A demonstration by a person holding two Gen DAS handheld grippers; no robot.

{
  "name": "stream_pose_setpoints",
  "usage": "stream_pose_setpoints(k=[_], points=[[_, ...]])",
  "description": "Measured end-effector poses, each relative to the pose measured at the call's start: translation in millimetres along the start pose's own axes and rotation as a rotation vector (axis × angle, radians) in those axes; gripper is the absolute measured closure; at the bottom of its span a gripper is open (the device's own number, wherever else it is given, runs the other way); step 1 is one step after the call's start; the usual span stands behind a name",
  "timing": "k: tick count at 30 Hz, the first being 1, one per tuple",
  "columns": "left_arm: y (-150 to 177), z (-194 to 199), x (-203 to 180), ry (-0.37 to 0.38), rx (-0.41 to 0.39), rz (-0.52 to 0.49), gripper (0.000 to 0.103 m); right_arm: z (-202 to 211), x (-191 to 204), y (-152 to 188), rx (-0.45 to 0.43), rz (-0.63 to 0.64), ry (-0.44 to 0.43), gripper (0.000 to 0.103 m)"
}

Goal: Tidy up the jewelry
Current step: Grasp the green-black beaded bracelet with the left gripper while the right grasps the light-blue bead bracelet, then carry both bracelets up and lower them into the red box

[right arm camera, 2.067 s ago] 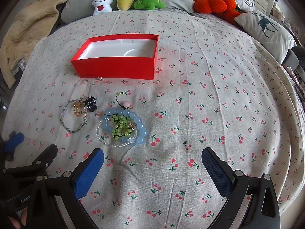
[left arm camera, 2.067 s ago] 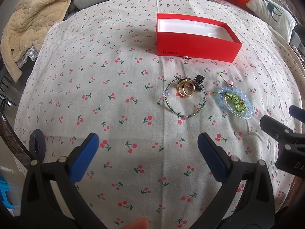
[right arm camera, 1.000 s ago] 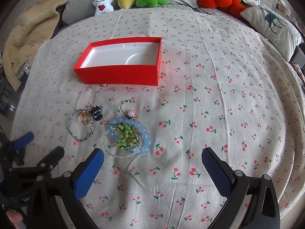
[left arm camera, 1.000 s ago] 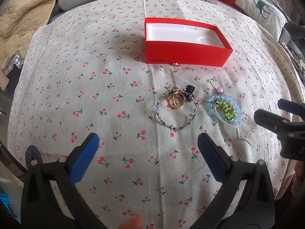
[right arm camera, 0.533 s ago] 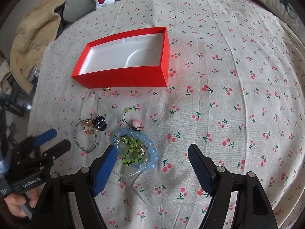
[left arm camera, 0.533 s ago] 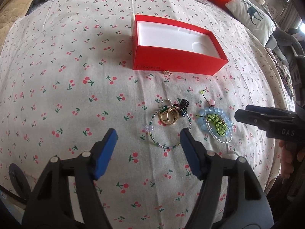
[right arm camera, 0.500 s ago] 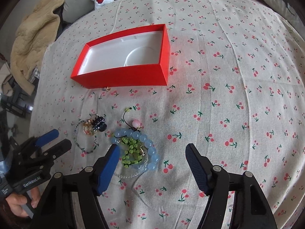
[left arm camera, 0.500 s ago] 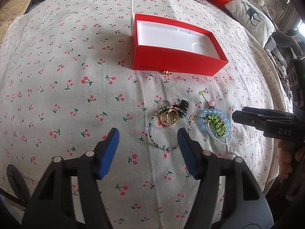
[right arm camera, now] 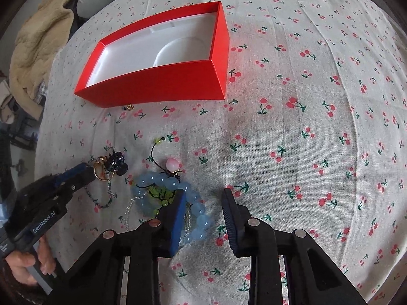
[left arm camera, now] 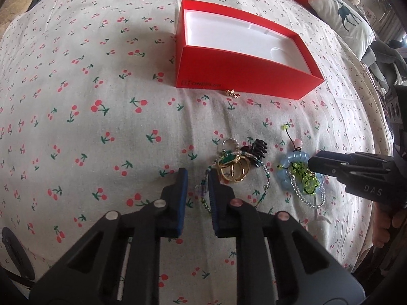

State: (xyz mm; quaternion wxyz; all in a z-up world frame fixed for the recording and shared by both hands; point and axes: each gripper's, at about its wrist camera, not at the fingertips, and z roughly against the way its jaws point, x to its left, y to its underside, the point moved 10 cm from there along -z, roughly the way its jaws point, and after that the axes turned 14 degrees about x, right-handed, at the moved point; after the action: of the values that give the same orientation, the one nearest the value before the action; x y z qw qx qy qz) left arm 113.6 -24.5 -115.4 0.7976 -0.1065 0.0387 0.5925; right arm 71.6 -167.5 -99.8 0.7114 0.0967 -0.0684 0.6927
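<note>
An open red box [left arm camera: 244, 76] with a white lining stands on the cherry-print cloth; it also shows in the right wrist view [right arm camera: 162, 76]. My left gripper [left arm camera: 198, 178] is low over the cloth, its jaws narrowed around the left edge of a thin beaded bracelet [left arm camera: 206, 198]. Gold rings [left arm camera: 235, 169] and a black clip [left arm camera: 259, 148] lie inside that bracelet. My right gripper [right arm camera: 203, 198] is narrowed with a gap, its left finger over the blue bead bracelet [right arm camera: 195, 211] that rings green beads [right arm camera: 160, 193].
A small gold earring [left arm camera: 232, 92] lies just in front of the box. A pink bead charm [right arm camera: 171, 163] on a black cord lies by the blue bracelet. Pillows [left arm camera: 340, 17] and a beige blanket [right arm camera: 35, 45] edge the bed.
Both grippers have moved down and forward to the jewelry. Both jaws have narrowed from wide open, the left around the thin bracelet's edge, the right at the blue bracelet.
</note>
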Motion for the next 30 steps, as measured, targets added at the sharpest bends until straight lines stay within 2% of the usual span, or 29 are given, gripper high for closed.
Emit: stream_pose_setpoints(k=[8,9,11,14,16,30], points=[[1.6,-1.0,-2.0,-0.042,-0.008,-0.009,0.094,-7.4,19.1,-0.1,-0.029,0.101,0.115,0.076],[2.0,-0.6,-2.5,-0.047,-0.009,-0.010,0.094,-8.9,24.6,-0.6,-0.035,0.111,0.098,0.085],[3.3,0.5,-3.9,-0.049,-0.013,-0.011,0.094,-10.7,30.4,-0.1,-0.038,0.113,0.090,0.091],[4.7,5.0,-6.1,-0.039,-0.020,-0.009,0.094,-10.4,39.4,0.8,-0.063,0.119,0.088,0.091],[6.5,9.8,-7.0,-0.032,-0.030,-0.010,0.094,-0.2,34.5,6.7,-0.050,0.115,0.087,0.091],[7.7,59.8,-11.1,0.029,-0.134,-0.009,0.095,71.4,50.9,15.9,-0.201,0.120,-0.033,0.091]])
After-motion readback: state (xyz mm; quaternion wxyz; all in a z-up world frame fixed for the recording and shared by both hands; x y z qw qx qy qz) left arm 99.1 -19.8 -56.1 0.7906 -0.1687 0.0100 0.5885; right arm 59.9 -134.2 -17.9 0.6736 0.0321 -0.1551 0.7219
